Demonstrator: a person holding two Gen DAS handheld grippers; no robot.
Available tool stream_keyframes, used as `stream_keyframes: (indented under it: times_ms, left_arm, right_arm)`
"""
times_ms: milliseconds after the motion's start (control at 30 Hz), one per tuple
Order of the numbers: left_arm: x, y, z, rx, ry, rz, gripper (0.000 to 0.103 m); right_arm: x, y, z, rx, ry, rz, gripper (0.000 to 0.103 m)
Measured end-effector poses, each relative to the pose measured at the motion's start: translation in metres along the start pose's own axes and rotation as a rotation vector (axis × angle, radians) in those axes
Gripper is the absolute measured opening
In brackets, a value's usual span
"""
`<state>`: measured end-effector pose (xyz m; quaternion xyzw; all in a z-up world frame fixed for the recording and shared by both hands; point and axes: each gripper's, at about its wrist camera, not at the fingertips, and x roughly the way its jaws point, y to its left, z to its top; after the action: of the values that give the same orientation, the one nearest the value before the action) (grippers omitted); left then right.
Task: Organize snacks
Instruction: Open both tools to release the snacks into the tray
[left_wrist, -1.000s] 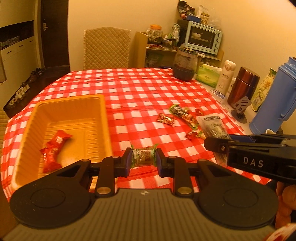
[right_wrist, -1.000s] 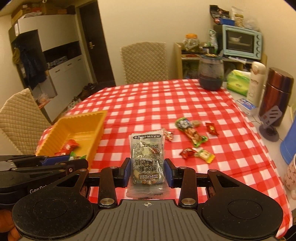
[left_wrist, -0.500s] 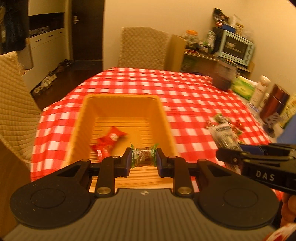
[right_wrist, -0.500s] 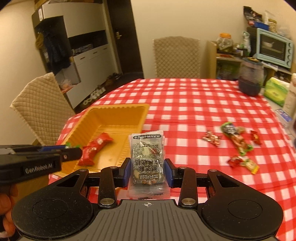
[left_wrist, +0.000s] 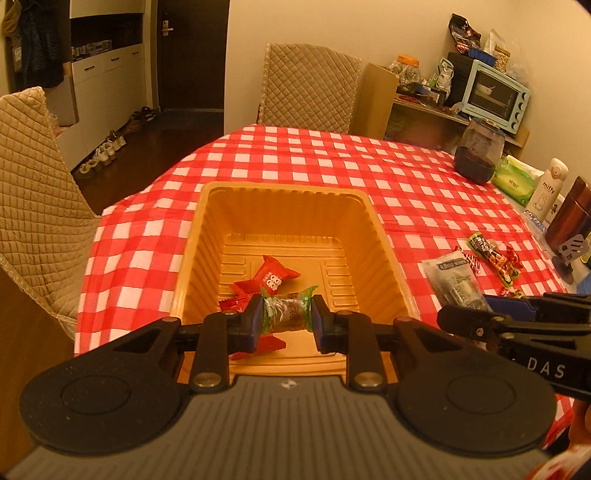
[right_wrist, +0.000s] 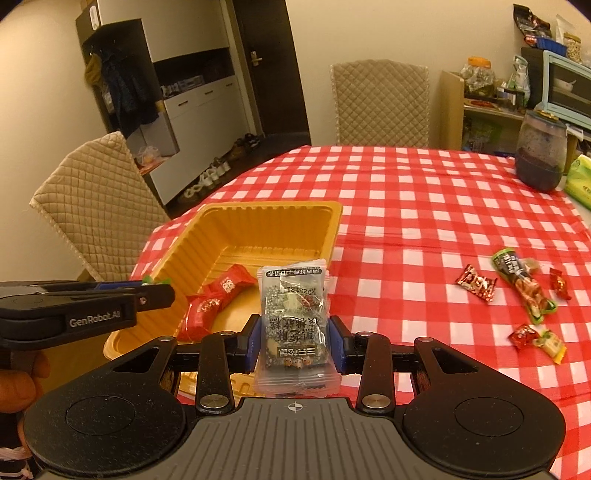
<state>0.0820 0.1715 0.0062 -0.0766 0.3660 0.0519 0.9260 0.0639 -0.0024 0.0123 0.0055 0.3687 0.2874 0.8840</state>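
Because the snacks belong in the yellow tray (left_wrist: 384, 236), the left claw (left_wrist: 287, 320) grasps a green candy (left_wrist: 286, 311) at lower centre, over two red candies (left_wrist: 271, 278). At lower centre of the right wrist view, the right claw (right_wrist: 294, 343) is clenched on a grey packet (right_wrist: 293, 317) beside the tray's right rim, ready to drop it in.

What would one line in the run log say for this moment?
left gripper: shut on green candy, over yellow tray | right gripper: shut on grey snack packet | tray: two red snacks

Two sweets (left_wrist: 271, 278) in the tray (left_wrist: 388, 251), loose snacks (right_wrist: 524, 282) right of the tray, jar (right_wrist: 541, 151) beyond, chair (left_wrist: 40, 206) left.
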Motion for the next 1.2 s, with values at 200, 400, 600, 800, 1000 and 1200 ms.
stream_keyframes:
  times_ms: [200, 400, 600, 800, 1000, 1200]
  left_arm:
    - [0.01, 0.005, -0.003, -0.032, 0.007, 0.012, 0.039]
    - [0.001, 0.017, -0.005, -0.06, -0.001, 0.066, 0.051]
    - [-0.01, 0.028, -0.002, -0.094, -0.026, 0.09, 0.057]
    - [-0.014, 0.034, -0.006, -0.111, -0.03, 0.092, 0.065]
    - [-0.019, 0.034, -0.008, -0.117, -0.038, 0.092, 0.074]
    - [-0.023, 0.02, -0.009, -0.122, -0.041, 0.059, 0.081]
  right_arm:
    - [0.009, -0.004, -0.003, 0.006, 0.014, 0.001, 0.038]
    - [0.017, 0.0, -0.002, 0.01, 0.024, 0.009, 0.038]
    - [0.025, 0.01, 0.002, 0.0, 0.021, 0.03, 0.038]
    - [0.03, 0.018, 0.009, -0.002, -0.013, 0.061, 0.039]
    - [0.02, 0.007, 0.01, 0.022, -0.037, 0.047, 0.052]
    - [-0.003, -0.017, -0.003, 0.086, -0.035, -0.01, 0.053]
